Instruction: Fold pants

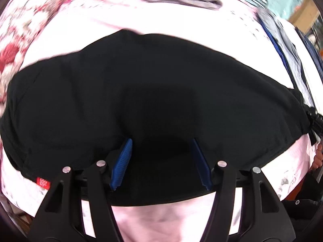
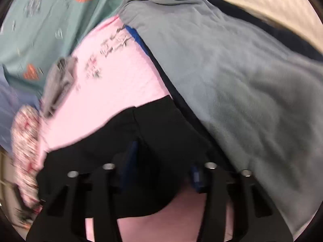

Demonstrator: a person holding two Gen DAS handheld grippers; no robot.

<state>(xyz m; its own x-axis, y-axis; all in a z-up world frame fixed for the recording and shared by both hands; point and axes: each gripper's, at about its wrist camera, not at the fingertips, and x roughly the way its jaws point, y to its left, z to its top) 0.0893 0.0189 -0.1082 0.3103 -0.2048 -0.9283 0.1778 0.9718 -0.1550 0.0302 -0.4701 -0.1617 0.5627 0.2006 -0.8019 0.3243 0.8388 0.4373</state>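
Left wrist: pants (image 1: 153, 92) between jaws.

The left gripper (image 1: 161, 147) is built of matte black plastic: two pairs of angular linkage arms that spread toward the lower corners, each with slot-shaped cutouts. Four round silver pivot pins (image 1: 101, 163) cap the joints in a shallow arc. Its two fingers carry bright blue pads (image 1: 122, 164), the left one finely ribbed, the right one seen edge-on as a thin blue strip. The right gripper (image 2: 163, 159) has the same black linkage, cutouts and four silver pins (image 2: 210, 165), blurred here; its blue pads (image 2: 196, 178) show only in part. A bit of bare skin, seemingly fingers (image 1: 318, 157), shows at the left view's right edge.
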